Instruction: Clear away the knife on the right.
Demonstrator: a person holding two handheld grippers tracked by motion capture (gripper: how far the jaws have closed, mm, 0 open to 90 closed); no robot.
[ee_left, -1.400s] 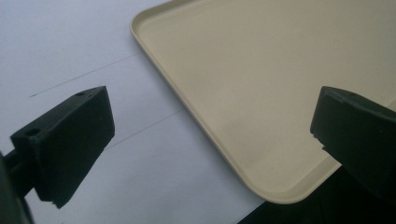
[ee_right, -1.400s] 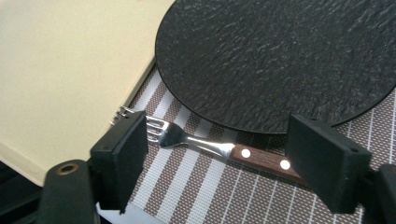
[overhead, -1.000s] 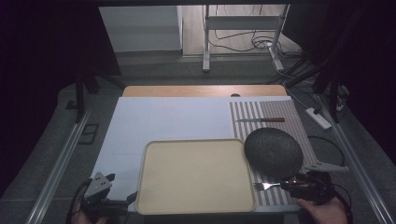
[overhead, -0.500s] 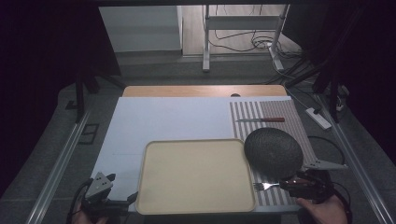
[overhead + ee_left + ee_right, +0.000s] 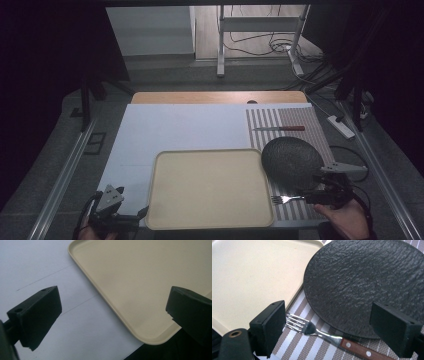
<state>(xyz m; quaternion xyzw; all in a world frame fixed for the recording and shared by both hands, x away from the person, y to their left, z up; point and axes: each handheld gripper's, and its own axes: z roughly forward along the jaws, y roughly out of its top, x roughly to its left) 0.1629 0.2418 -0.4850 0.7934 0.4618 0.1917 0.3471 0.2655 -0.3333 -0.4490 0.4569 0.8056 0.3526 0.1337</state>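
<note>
A cream tray (image 5: 210, 189) lies at the table's front middle, seen also as the tray (image 5: 140, 277) and the tray (image 5: 249, 277). A round black textured plate (image 5: 291, 161) rests on the striped mat beside the tray's right edge; the plate (image 5: 367, 282) is large in the right gripper view. A wood-handled fork (image 5: 287, 199) lies in front of it, tines toward the tray; the fork (image 5: 324, 335) sits low between the jaws. My right gripper (image 5: 320, 197) is open around the fork. My left gripper (image 5: 137, 215) is open at the tray's front left corner, holding nothing.
A wood-handled knife (image 5: 280, 128) lies at the far end of the striped placemat (image 5: 280, 120). A white sheet (image 5: 175, 130) covers the table's left and middle. Metal rails run along both table sides; cables trail on the floor beyond.
</note>
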